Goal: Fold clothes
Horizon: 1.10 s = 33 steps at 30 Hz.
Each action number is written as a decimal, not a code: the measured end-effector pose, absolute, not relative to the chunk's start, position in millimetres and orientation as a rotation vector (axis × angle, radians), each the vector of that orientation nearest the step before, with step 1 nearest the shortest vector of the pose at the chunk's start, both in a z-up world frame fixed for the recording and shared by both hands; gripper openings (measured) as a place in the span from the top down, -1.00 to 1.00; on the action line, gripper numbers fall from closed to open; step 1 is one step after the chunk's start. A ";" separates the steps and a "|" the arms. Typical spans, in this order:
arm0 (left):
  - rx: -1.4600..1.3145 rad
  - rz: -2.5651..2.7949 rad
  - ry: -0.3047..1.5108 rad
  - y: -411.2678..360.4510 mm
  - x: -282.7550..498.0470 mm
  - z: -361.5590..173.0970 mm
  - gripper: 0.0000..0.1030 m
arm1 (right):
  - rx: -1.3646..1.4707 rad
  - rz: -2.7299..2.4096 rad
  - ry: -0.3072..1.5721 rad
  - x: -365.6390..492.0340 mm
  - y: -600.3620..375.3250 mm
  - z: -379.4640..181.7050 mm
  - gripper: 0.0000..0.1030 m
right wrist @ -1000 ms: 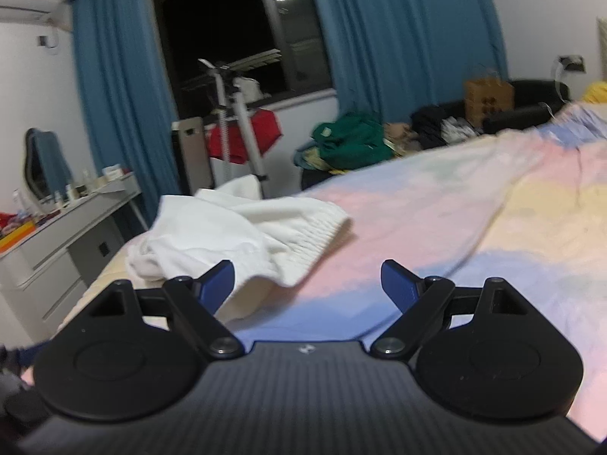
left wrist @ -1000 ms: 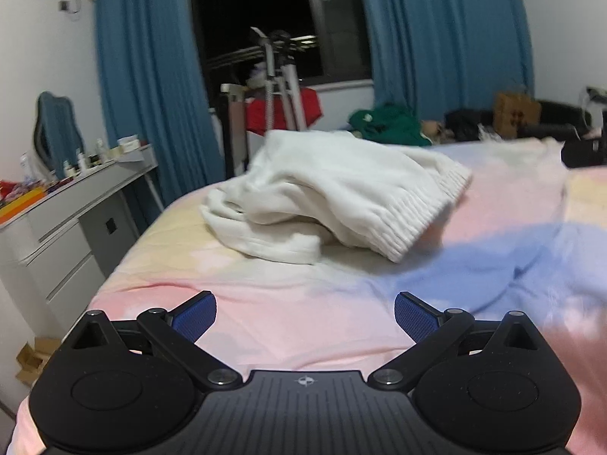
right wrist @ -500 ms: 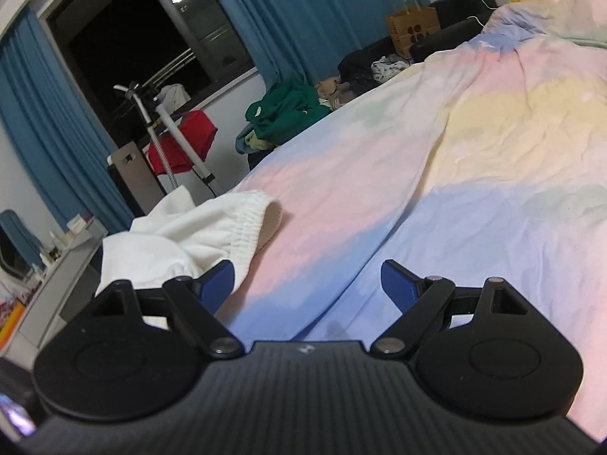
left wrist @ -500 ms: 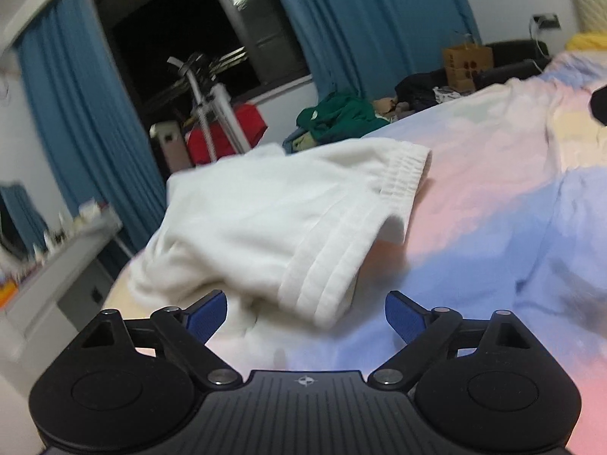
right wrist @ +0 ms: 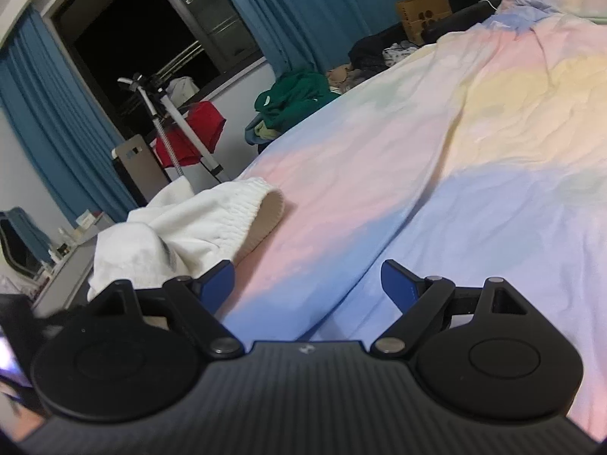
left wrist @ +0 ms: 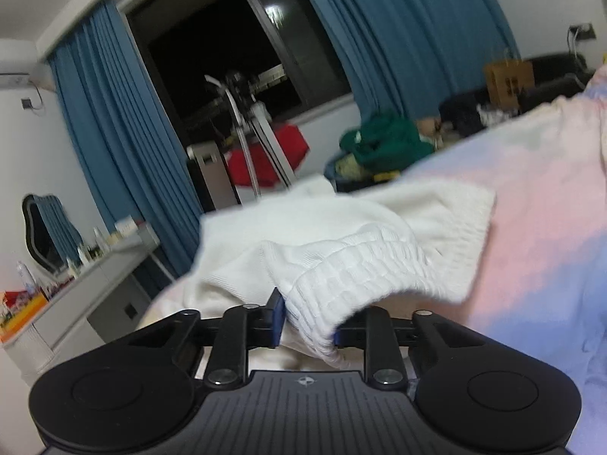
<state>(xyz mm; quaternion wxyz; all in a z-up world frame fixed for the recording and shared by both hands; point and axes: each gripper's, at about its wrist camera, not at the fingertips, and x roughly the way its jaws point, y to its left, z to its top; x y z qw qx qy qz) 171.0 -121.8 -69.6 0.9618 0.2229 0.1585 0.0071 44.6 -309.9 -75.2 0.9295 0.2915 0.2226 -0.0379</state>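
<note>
Now the left gripper (left wrist: 307, 322) clamps the crumpled white knit garment's ribbed hem (left wrist: 349, 276); lift gently toward twelve o'clock, the spread right gripper (right wrist: 307, 284) taking another edge.

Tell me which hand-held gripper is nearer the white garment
Left. The left hand-held gripper is shut on the white garment's ribbed edge. The right hand-held gripper is open over the bedsheet, beside the garment's hem, not touching it.
</note>
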 end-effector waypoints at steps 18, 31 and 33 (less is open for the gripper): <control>0.202 0.012 0.281 60.9 57.5 9.6 0.73 | 0.232 0.287 0.483 11.3 -215.9 -47.5 -0.66; 0.069 0.039 0.474 137.4 77.8 -24.9 0.60 | 0.211 0.178 0.580 65.7 -192.2 -84.7 -0.39; 0.068 0.043 0.497 136.7 79.0 -30.4 0.59 | 0.226 0.186 0.550 68.8 -190.3 -88.2 -0.37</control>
